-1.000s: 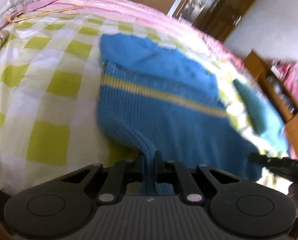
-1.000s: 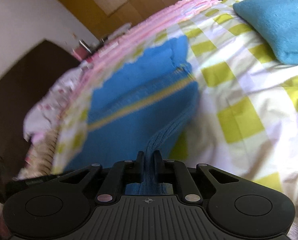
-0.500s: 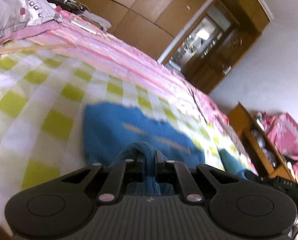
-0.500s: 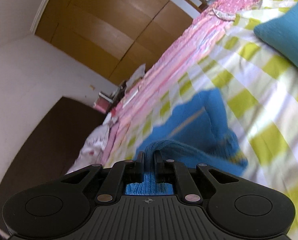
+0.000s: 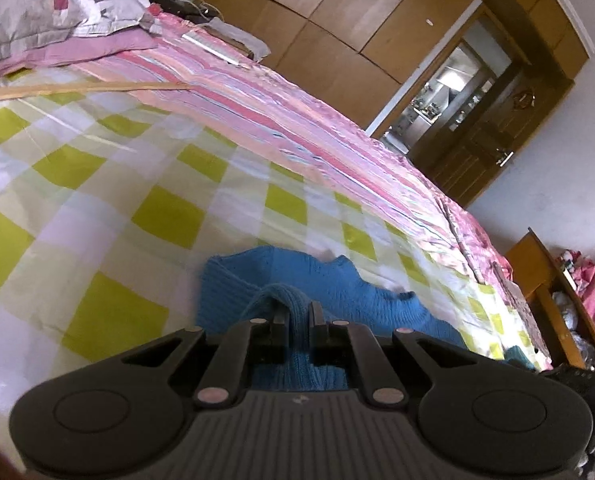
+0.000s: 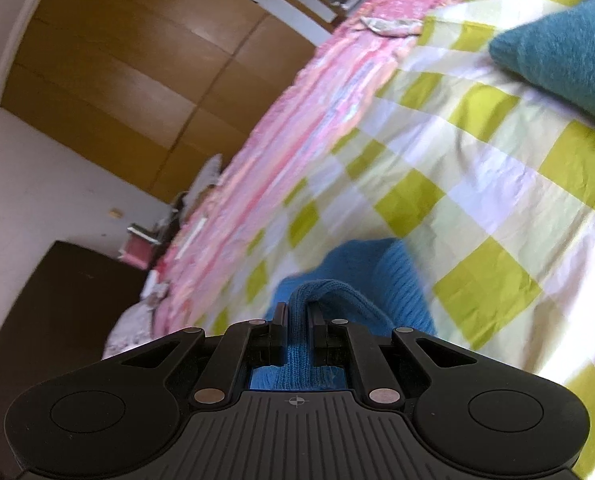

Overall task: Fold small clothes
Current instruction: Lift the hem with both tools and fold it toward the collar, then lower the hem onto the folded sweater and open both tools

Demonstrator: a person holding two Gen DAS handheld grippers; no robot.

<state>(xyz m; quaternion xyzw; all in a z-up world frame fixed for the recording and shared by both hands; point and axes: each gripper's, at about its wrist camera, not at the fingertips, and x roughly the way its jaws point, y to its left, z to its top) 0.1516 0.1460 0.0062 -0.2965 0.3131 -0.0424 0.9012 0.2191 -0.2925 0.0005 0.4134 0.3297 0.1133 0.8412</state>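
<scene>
Left hand-held gripper [image 5: 298, 320] clamped on a ribbed fold of the blue knitted sweater [image 5: 329, 284], lifted edge bunched over the rest, which lies on the green-checked bedsheet [image 5: 97, 208]. Right hand-held gripper [image 6: 297, 322] likewise clamped on a ribbed edge of the same sweater [image 6: 393, 276]. Further right, a teal knitted garment [image 6: 569, 52] lying apart on the bed, untouched. By the look of it, mid-fold: edge carried over but not laid down or released; flattening and the other garment left to do.
</scene>
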